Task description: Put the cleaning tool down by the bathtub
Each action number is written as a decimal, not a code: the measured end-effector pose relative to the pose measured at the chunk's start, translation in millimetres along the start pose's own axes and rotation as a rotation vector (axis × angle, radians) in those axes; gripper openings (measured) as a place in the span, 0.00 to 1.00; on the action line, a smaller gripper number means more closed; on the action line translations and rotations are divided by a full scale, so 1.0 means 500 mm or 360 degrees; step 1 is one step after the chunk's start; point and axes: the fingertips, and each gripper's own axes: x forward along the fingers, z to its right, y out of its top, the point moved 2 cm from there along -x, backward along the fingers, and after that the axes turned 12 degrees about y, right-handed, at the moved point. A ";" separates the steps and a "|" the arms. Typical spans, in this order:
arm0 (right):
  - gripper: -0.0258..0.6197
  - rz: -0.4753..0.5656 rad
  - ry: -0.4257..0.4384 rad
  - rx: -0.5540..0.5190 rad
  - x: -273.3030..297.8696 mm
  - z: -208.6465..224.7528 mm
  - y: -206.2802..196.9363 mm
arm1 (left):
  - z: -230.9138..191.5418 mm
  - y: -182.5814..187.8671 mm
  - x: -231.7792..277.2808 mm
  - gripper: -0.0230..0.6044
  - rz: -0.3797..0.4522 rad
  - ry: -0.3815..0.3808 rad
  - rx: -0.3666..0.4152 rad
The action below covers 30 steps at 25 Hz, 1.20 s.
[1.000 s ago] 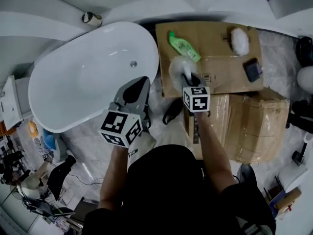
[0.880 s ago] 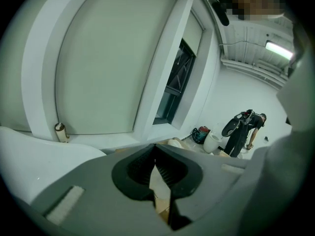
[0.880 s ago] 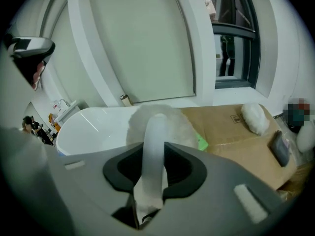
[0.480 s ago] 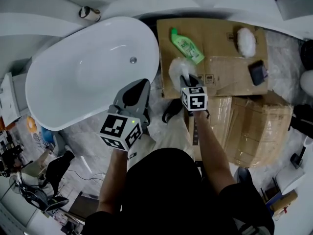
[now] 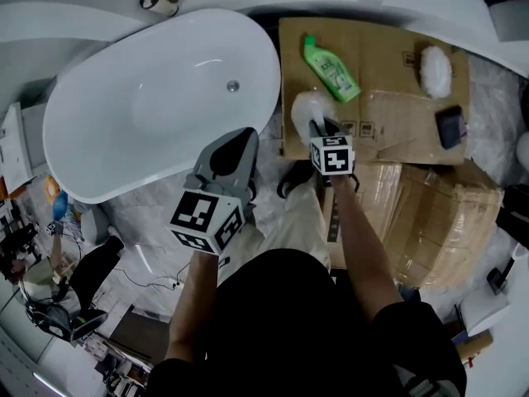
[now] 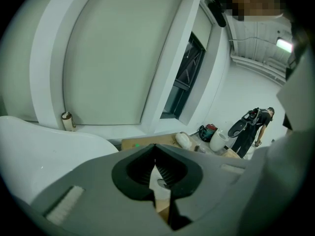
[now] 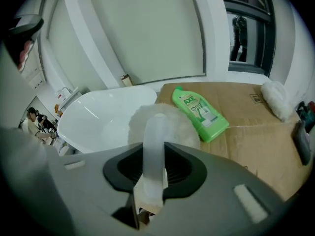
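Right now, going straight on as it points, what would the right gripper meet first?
Probably the flat brown cardboard, its held white fluffy brush touching first; the green plastic bottle lies just right of that line. Height is unclear.

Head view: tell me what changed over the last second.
No real move; only the camera shifted. The right gripper still grips the white fluffy brush over the cardboard edge beside the bathtub; the left gripper, shut and empty, still hovers by the rim.

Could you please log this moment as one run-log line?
right gripper: shut on white fluffy cleaning brush, over brown cardboard box | left gripper: shut, empty, near white bathtub | brush: not down
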 end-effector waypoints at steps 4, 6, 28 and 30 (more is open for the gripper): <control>0.19 -0.0042 0.0002 -0.0010 0.021 0.005 -0.013 | -0.006 -0.015 0.001 0.03 -0.0018 0.0015 -0.0019; 0.19 -0.0053 0.0002 -0.0018 0.030 0.008 -0.020 | -0.006 -0.023 0.004 0.03 -0.0028 0.0015 -0.0022; 0.19 -0.0126 -0.0017 -0.0110 0.076 0.024 -0.005 | -0.013 -0.059 0.031 0.03 -0.0090 0.0009 -0.0056; 0.19 -0.0128 -0.0025 -0.0125 0.074 0.022 -0.002 | -0.016 -0.057 0.024 0.03 -0.0086 0.0019 -0.0063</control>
